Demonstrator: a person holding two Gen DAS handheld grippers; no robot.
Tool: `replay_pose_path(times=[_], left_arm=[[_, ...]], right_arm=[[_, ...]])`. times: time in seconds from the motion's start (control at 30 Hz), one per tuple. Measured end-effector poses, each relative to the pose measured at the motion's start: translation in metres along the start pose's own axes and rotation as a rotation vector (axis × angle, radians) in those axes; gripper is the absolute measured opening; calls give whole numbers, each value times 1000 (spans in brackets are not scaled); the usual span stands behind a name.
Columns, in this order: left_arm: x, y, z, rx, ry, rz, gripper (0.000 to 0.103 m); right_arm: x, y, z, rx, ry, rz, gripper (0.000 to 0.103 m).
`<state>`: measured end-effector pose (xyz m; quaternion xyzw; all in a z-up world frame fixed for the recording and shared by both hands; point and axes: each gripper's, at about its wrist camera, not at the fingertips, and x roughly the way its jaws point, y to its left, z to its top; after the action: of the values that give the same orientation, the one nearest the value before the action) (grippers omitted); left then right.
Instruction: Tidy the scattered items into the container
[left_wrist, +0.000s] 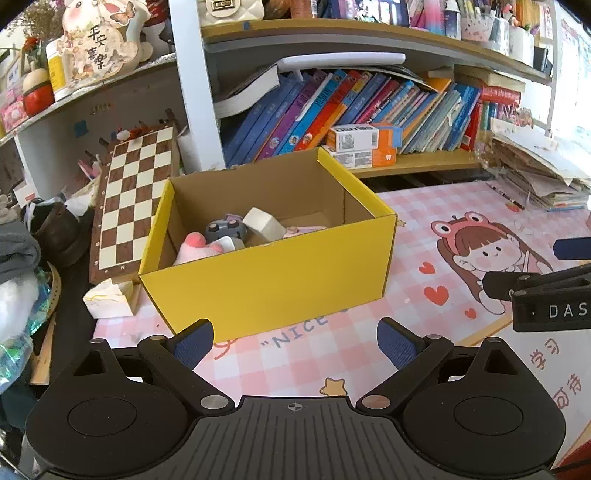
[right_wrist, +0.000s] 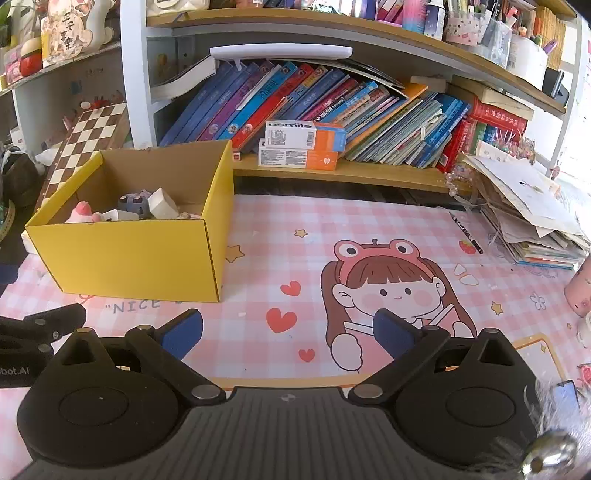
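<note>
The left gripper (left_wrist: 294, 341) and right gripper (right_wrist: 288, 334) hung over the counter (right_wrist: 369, 236) with jaws spread and empty, seemingly between pickups; the yellow box (left_wrist: 266, 280) stood at the mat's left, holding a pink plush (left_wrist: 195, 247), grey toy (left_wrist: 225, 229) and white block (left_wrist: 264, 223).

The pink desk mat (right_wrist: 280, 236) reads "NICE", the white-and-orange carton (right_wrist: 306, 134) "usmile", the right gripper (left_wrist: 554, 306) "DAS".
</note>
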<state>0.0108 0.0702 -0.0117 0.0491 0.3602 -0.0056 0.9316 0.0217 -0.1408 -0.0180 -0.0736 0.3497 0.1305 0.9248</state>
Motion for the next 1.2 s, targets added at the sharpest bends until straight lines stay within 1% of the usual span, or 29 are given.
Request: replay_pose_path(times=[0.4, 0.43, 0.5, 1.2], left_arm=[[0, 0, 0, -13, 7, -2, 97], [0, 0, 0, -12, 7, -3, 97], [-1, 0, 0, -10, 5, -4, 101], [-1, -3, -1, -3, 12, -23, 103]], right_arm=[[1, -2, 0, 10, 10, 0, 100], [1, -2, 0, 11, 11, -1, 100], [1, -3, 0, 12, 14, -1, 100], [3, 2, -1, 12, 21, -14, 101]])
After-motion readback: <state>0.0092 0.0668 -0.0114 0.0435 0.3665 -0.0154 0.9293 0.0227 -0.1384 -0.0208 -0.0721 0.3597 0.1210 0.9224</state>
